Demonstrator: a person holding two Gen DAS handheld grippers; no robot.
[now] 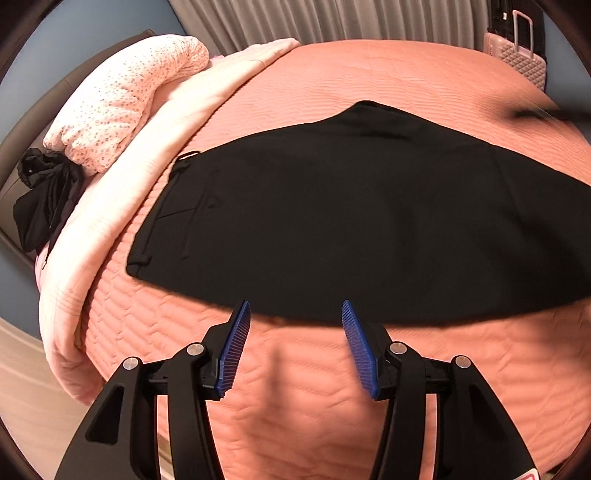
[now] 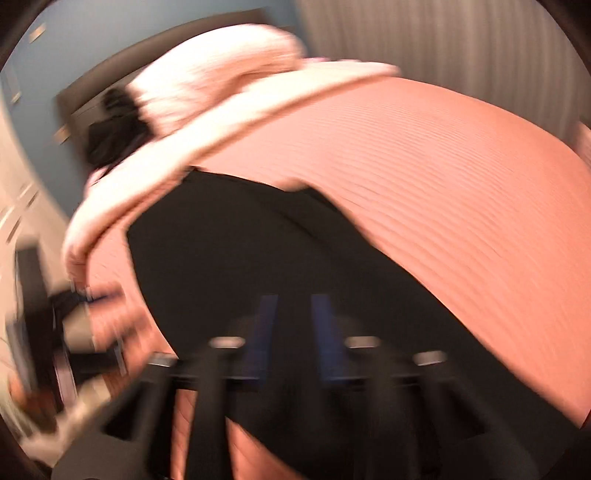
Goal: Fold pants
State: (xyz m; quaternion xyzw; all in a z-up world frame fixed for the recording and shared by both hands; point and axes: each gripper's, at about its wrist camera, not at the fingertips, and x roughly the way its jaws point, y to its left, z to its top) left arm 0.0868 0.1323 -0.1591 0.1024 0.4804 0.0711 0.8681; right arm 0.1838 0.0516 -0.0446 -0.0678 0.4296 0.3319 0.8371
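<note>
The black fabric pants (image 1: 332,221) lay flat across the salmon-pink quilted bedspread (image 1: 406,74), folded lengthwise, with the waistband and its belt loops at the left end and the legs running off to the right. The left gripper (image 1: 295,343) hung over bare bedspread just near of the pants' near edge, its blue ribbed fingers (image 1: 234,350) spread wide apart and holding nothing. In the heavily blurred right wrist view, the right gripper (image 2: 293,336) sat above the pants (image 2: 295,258), its blue fingers (image 2: 264,336) parted by a narrow gap; whether any cloth lay between them could not be told. At the far left of the bed lay a pale pink dotted duvet (image 1: 125,99), bunched up, with a crumpled black garment (image 1: 44,195) beside it. A pink quilted suitcase (image 1: 517,59) stood at the far right, before grey pleated curtains (image 1: 332,18).
</note>
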